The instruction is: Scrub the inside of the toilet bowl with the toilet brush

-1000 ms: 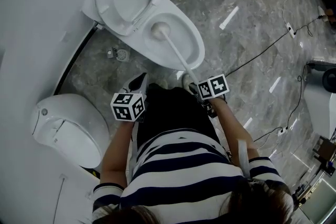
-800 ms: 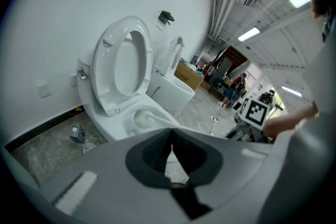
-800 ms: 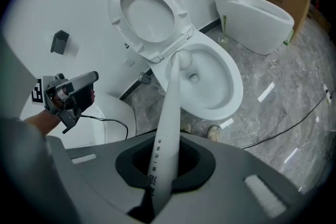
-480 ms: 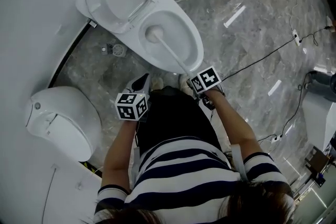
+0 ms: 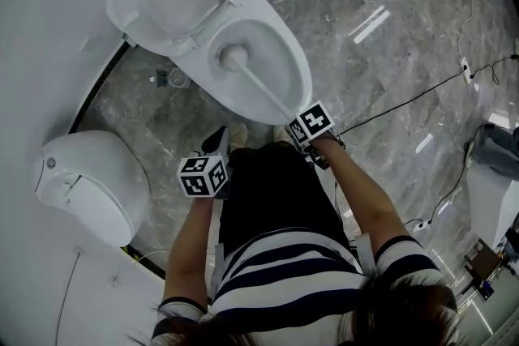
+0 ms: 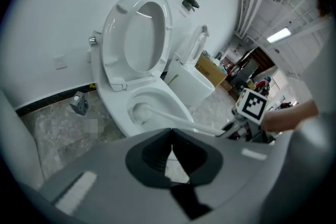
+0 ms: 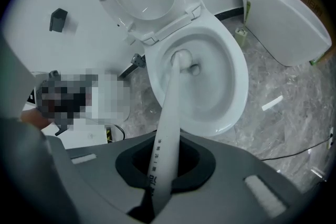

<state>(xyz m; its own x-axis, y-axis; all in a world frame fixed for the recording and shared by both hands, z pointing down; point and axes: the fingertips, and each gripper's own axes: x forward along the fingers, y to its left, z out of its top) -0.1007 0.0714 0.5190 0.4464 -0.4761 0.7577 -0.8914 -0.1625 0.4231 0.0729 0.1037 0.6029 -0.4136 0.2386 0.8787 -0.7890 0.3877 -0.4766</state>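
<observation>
Now in right gripper (image 7: 164, 164), toilet brush (image 7: 171, 105) inside bowl (image 5: 276, 53)

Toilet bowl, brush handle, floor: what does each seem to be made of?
Toilet bowl: likely glazed ceramic, glossy white with soft highlights. Toilet brush handle: probably plastic, matte white with small printed characters. Floor: polished grey stone or marble-look tile, veined, mirroring strip lights.

Head view steeply down from overhead — gripper views low and close, same toilet bowl (image 5: 276, 51) in all.
</observation>
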